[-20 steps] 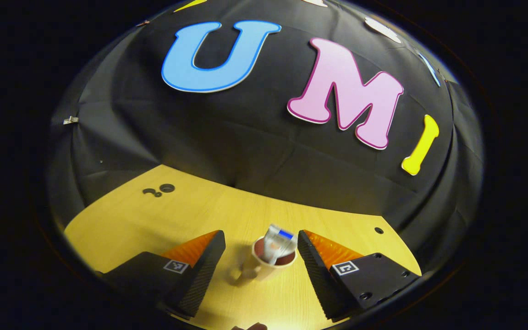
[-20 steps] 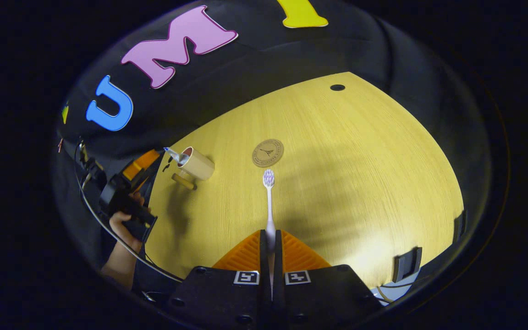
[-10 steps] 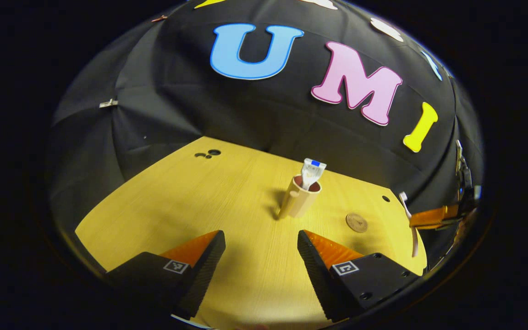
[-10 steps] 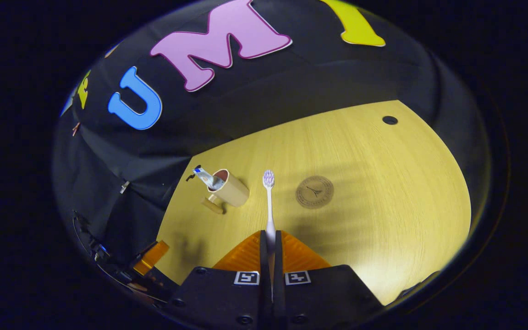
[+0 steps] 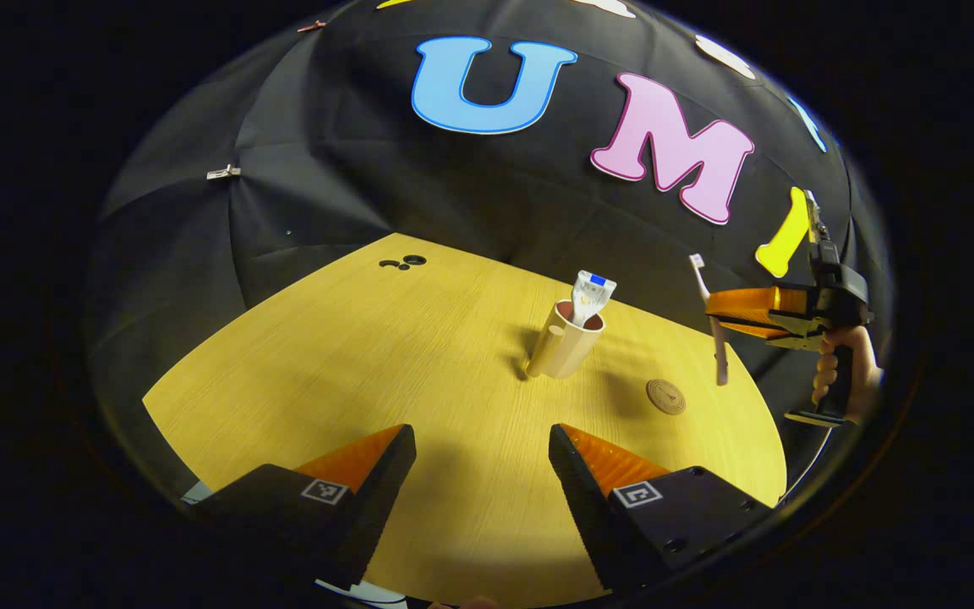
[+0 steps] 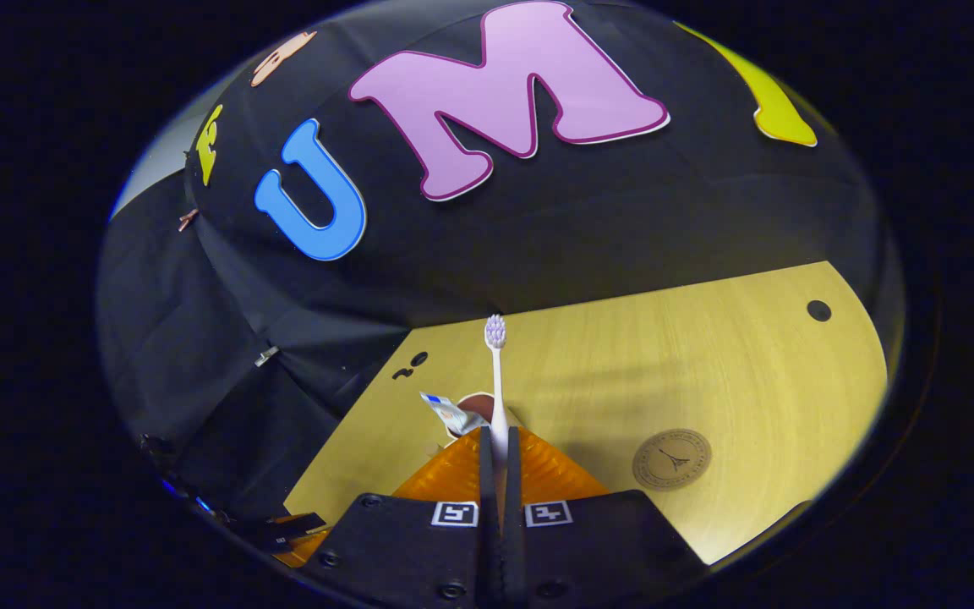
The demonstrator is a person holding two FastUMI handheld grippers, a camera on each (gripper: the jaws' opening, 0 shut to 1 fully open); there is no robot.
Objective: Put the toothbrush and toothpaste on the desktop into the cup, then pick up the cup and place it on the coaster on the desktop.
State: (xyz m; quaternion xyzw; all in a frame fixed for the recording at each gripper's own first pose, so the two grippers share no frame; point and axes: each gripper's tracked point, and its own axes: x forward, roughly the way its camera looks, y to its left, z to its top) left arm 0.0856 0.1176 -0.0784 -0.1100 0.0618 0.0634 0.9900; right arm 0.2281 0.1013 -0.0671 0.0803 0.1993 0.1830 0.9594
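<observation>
On the yellow wooden desktop (image 5: 352, 355) the beige cup (image 5: 566, 342) stands upright, its handle turned toward seven o'clock in the left gripper view, and the toothpaste (image 5: 590, 293) sits inside it, the tube's flat crimped end poking up above the rim and leaning slightly toward one o'clock. The inside of the cup looks reddish brown. Just off the cup at about four o'clock lies the round brown coaster (image 5: 665, 396), flat on the wood and bare, near the cup but not touching it. The left gripper (image 5: 482, 452) hangs low at the near edge of the desk with its two fingers spread well apart and nothing between them. Over at three o'clock of the cup, a hand (image 5: 842, 372) grips the handle of the right gripper (image 5: 717, 315), which hovers above the desk; its fingers are pressed together on the handle of the toothbrush (image 5: 708, 317), which stands nearly upright in that view, bristle head up. In the right gripper view the toothbrush (image 6: 496, 381) runs straight out from between the closed fingers toward twelve o'clock, and the cup (image 6: 478, 406) with the toothpaste (image 6: 451, 414) peeks from just behind the fingertips, the coaster (image 6: 671, 459) lying at four o'clock of it.
</observation>
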